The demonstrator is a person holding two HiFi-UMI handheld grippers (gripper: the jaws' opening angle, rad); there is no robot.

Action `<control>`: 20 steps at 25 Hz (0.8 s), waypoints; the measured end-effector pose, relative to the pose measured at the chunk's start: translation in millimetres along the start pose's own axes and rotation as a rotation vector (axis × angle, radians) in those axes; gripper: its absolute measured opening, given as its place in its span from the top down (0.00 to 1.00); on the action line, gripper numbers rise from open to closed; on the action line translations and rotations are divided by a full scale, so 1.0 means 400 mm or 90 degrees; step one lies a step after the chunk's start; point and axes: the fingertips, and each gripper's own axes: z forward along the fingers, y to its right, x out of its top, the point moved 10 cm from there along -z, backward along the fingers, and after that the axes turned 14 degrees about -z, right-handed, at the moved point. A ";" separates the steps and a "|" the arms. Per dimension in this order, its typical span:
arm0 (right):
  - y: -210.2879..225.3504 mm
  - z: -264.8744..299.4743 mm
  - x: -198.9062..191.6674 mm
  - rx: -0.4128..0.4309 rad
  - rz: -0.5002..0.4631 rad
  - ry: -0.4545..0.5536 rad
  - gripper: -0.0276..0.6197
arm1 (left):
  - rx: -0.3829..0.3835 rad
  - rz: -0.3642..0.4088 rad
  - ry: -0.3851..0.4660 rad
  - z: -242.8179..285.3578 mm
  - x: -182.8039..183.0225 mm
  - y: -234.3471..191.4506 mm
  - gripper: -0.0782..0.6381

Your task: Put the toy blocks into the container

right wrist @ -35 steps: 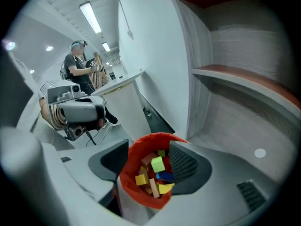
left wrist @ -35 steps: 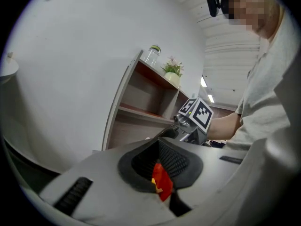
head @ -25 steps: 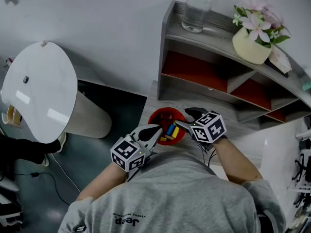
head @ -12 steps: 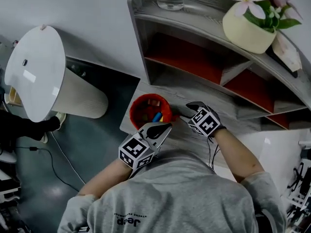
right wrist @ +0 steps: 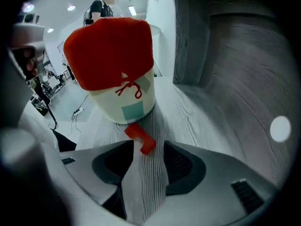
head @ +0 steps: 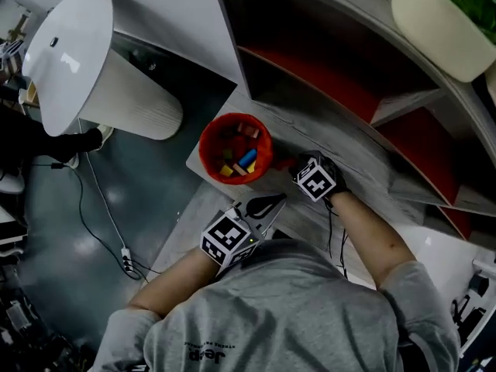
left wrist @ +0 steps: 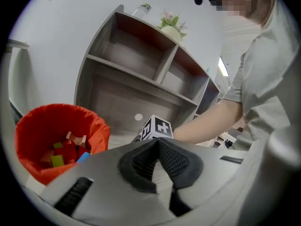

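On the right gripper (right wrist: 148,155), the dark ribbed pads (right wrist: 181,166) stand apart and have just been closing; they do not yet press on anything. The near end of a small red block (right wrist: 140,138) lies between the jaw tips, flat on the grey wood-grain table (right wrist: 207,112). Its far end almost touches the cream base of the container (right wrist: 113,65). The left gripper (left wrist: 156,142) is clenched on nothing, pad tips meeting. It hangs near the person's body, to the right of the container and clear of it. The container, red-lined, stands near the left corner of the table, in front of the shelf unit (head: 325,91), and already holds several coloured blocks (head: 239,160). Expected step: close on the red block, lift it and release it over the rim. Hazards: only the block's near end sits within the pads, so a grip there may let it pivot or squirt out toward the container. The far jaw tip is close to the container wall, and contact could push the unsupported container toward the table edge. The block lies at an angle to the jaws, so an uneven grip may twist it.
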 end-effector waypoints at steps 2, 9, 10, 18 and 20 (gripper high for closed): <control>-0.006 0.029 -0.003 0.001 -0.018 -0.005 0.60 | 0.018 -0.013 0.005 -0.009 -0.024 0.000 0.88; -0.004 0.077 -0.009 -0.027 -0.050 -0.013 0.78 | 0.055 -0.050 0.015 -0.039 -0.074 0.002 0.88; -0.002 0.073 -0.011 -0.028 -0.042 -0.008 0.80 | 0.057 -0.052 0.016 -0.043 -0.077 0.004 0.88; 0.023 -0.098 0.012 -0.066 0.037 0.067 0.81 | 0.041 -0.041 0.058 -0.090 -0.007 0.013 0.88; 0.036 -0.168 0.038 -0.087 0.051 0.088 0.81 | 0.025 -0.029 0.070 -0.099 0.031 0.004 0.88</control>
